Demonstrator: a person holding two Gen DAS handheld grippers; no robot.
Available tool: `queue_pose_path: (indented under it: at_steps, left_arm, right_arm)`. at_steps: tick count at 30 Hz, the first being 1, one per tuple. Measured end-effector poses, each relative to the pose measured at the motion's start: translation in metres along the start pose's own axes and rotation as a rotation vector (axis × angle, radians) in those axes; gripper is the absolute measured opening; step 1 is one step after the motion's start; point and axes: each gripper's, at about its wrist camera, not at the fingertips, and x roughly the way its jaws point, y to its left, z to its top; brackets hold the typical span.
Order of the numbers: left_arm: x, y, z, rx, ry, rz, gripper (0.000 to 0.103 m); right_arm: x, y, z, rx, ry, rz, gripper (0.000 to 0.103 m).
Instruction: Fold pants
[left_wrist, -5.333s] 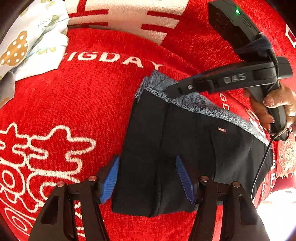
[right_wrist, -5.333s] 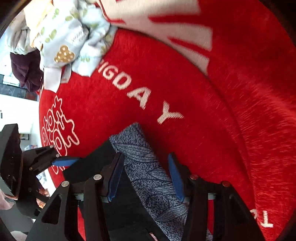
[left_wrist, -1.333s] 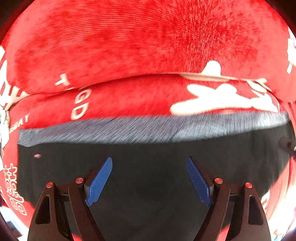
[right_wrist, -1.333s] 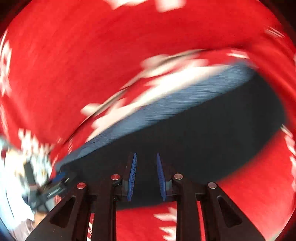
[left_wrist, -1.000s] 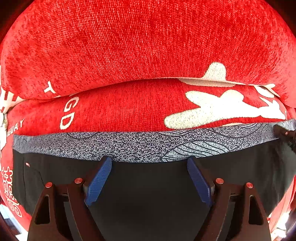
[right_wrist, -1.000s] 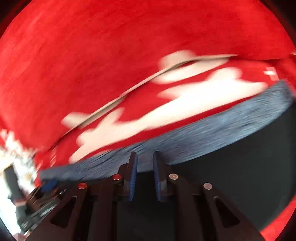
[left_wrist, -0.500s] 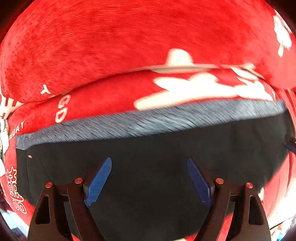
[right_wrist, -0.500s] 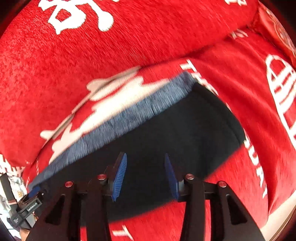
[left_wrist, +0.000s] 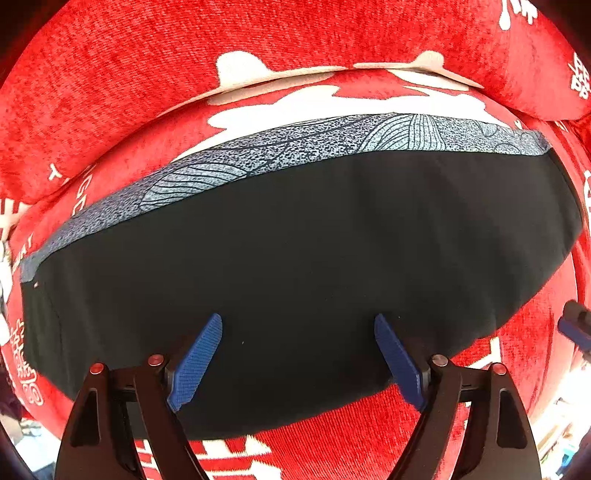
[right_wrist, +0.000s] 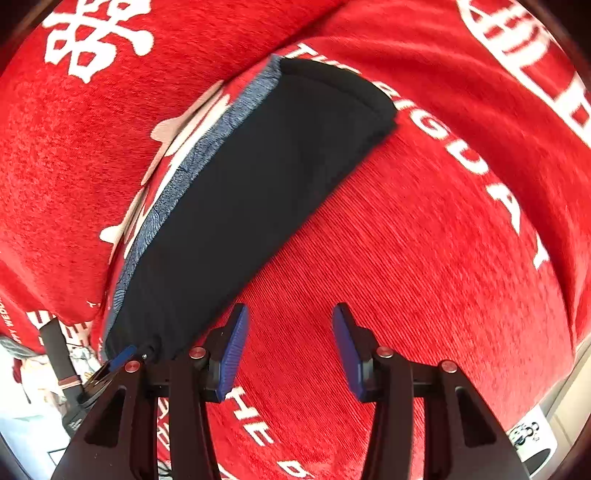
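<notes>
The pants, dark and folded into a long flat bundle, lie on a red cover printed with white letters and figures. The left gripper points straight down over them, its blue pads standing wide apart with only the dark cloth showing in the gap below; the pads press on nothing. In the left wrist view the bundle fills the middle of the picture, with a grey-blue patterned band running along its far edge and a tiny pale label near its left end. Beyond the band the red cover rises in a thick fold or cushion. At the right edge of that view a dark tip with a blue pad pokes in over the red cover, beside the bundle's right end. The right gripper hangs tilted downward over bare red cover, beside the near long edge of the pants; its jaws are opening and nothing is between them, only red cloth with white lettering. In the right wrist view the bundle runs diagonally from lower left to upper right, the patterned band on its left side. At the lower left of that view a dark tool and a blue pad show, just at the bundle's end.
</notes>
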Motion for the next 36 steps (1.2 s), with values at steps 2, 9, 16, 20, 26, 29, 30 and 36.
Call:
queue_pose_path:
  at_steps: [2, 9, 16, 20, 26, 29, 30, 36]
  left_arm:
    - [-0.006, -0.004, 0.001, 0.0, 0.007, 0.007, 0.086]
    - [-0.025, -0.024, 0.005, 0.005, -0.012, -0.019, 0.086]
    - [-0.024, -0.05, 0.018, 0.01, -0.009, -0.022, 0.086]
    - [-0.015, -0.05, 0.025, 0.001, -0.003, -0.019, 0.086]
    - [-0.022, -0.058, 0.029, 0.021, -0.022, -0.031, 0.086]
    - [-0.011, -0.065, 0.03, 0.045, 0.0, -0.024, 0.086]
    - [-0.009, -0.065, 0.029, 0.043, -0.001, -0.027, 0.086]
    - [-0.009, -0.057, 0.028, 0.027, 0.007, -0.048, 0.092]
  right_arm:
    - [0.003, -0.002, 0.001, 0.009, 0.01, 0.027, 0.051]
    - [0.004, -0.008, 0.006, 0.018, 0.021, 0.072, 0.052]
    - [-0.008, -0.021, 0.033, 0.072, -0.058, 0.117, 0.052]
    - [-0.006, -0.043, 0.069, 0.202, -0.127, 0.144, 0.049]
    - [-0.012, -0.027, 0.091, 0.122, -0.167, 0.131, 0.005]
    - [-0.005, -0.032, 0.09, 0.117, -0.146, 0.102, 0.005]
    - [0.002, -0.037, 0.09, 0.123, -0.127, 0.089, 0.006]
    - [-0.001, -0.057, 0.067, 0.198, -0.075, 0.162, 0.026]
